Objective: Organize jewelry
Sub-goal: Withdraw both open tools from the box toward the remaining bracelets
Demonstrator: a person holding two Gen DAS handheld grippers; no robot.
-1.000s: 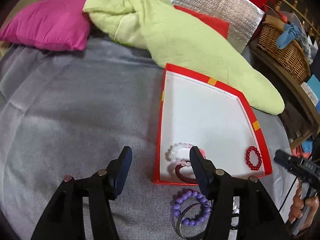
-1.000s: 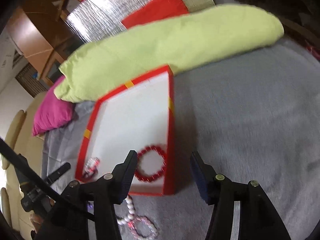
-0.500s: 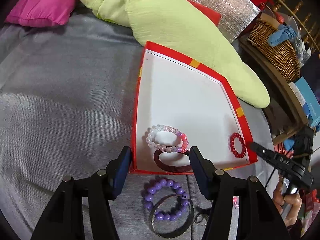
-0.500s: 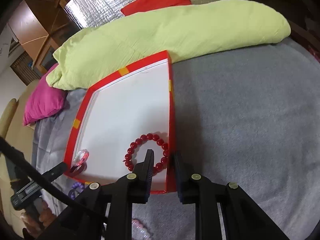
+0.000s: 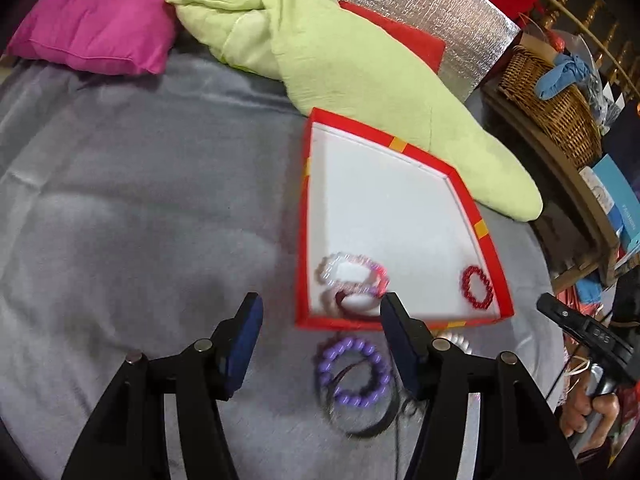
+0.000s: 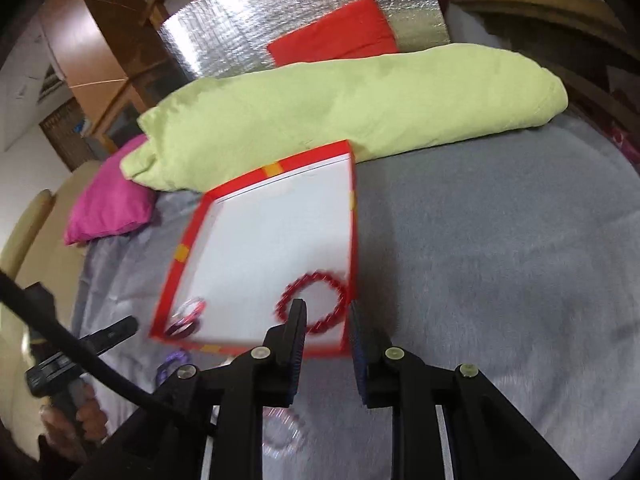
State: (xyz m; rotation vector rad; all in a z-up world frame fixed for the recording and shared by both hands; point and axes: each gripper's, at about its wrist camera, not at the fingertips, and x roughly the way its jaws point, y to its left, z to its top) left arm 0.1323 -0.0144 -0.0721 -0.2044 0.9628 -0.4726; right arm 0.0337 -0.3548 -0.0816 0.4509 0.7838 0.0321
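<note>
A red tray [image 5: 486, 240] with a white floor lies on the grey bedspread; it also shows in the right wrist view [image 6: 352, 248]. In it lie a pale pink bead bracelet [image 5: 352, 270], a dark red bangle [image 5: 356, 302] and a red bead bracelet [image 5: 476, 286] [image 6: 314, 300]. A purple bead bracelet [image 5: 354, 372] lies on a dark hoop [image 5: 360, 420] just outside the tray's near edge. My left gripper [image 5: 320, 340] is open and empty above that edge. My right gripper [image 6: 326, 344] is partly open and empty, over the tray's near right corner. A clear pink bracelet [image 6: 282, 434] lies below it.
A long green pillow [image 5: 360, 72] lies behind the tray, a magenta pillow [image 5: 96, 20] at far left. A silver foil panel [image 5: 424, 8] and red cushion stand behind. A wicker basket [image 5: 552, 96] sits on a wooden shelf at right.
My right gripper shut to a narrow gap over the tray corner, then opened partway. My left gripper swung over the tray's near edge and back left, staying open.
</note>
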